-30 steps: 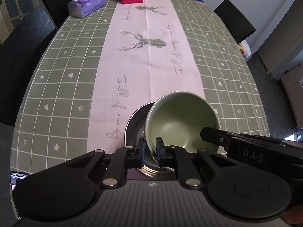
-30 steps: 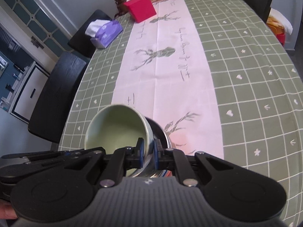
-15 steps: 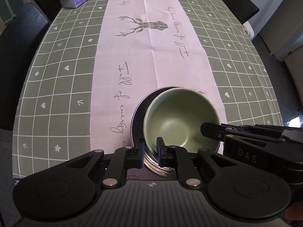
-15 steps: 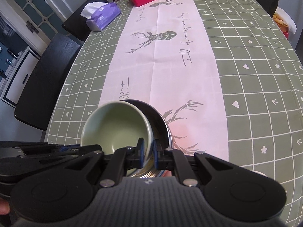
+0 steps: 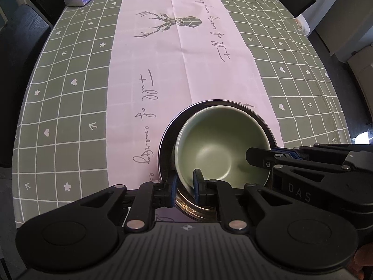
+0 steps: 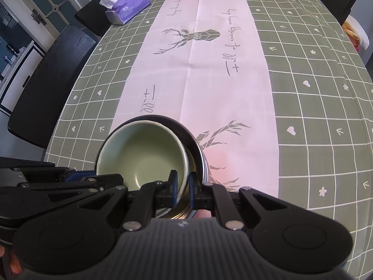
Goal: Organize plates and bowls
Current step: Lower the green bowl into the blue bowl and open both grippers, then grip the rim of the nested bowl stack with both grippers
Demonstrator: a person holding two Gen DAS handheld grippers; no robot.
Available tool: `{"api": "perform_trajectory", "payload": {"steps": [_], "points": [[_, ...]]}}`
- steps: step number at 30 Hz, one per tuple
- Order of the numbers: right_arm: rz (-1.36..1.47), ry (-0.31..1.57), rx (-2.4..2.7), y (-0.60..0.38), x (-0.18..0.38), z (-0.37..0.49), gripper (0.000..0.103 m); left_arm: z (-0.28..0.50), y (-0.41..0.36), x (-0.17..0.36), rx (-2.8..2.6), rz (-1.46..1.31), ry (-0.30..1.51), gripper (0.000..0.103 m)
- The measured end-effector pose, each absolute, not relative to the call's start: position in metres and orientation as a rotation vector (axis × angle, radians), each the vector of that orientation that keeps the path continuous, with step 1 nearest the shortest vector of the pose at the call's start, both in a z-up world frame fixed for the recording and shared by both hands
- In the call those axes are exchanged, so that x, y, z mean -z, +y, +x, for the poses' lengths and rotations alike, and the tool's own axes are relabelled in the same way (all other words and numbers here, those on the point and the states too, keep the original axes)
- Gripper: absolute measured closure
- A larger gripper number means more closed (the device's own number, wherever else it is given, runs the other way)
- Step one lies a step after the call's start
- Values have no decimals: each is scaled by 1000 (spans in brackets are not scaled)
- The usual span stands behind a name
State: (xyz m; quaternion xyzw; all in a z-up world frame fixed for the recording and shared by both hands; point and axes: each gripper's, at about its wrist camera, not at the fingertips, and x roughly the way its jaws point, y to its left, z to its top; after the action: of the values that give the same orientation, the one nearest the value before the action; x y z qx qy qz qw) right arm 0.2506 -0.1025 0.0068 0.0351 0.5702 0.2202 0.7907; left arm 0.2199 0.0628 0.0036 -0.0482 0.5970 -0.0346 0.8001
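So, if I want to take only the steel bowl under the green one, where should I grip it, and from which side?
Probably its rim at the left, from above. There the steel bowl shows a bare crescent, because the green bowl sits off-centre toward the right. Both grippers, left and right, pinch the green rim.

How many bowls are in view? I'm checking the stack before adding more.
2: a green bowl held at its rim by both tongs, nested inside a dark metal bowl on the table. More underneath may be hidden.

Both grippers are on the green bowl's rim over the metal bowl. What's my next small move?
Probably open both. The left gripper and right gripper pinch the green bowl, which looks nested inside the dark metal bowl, so it should stay.
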Motion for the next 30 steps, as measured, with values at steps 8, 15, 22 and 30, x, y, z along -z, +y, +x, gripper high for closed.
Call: {"api": "perform_trajectory", "payload": {"steps": [8,15,22,30], "points": [[74,1257,-481,-97,-7,254,83,225,64,-3,85,-129,1318,80],[121,1332,-468,-98,-8,264,76,231,74,-9,102,-184,1363,76],[178,1288,-480,-107,-29,267,60,231,89,-34,126,-244,1294,60],[156,1168,-507,-122,-53,255,42,215,99,-55,204,-242,1164,48]]}}
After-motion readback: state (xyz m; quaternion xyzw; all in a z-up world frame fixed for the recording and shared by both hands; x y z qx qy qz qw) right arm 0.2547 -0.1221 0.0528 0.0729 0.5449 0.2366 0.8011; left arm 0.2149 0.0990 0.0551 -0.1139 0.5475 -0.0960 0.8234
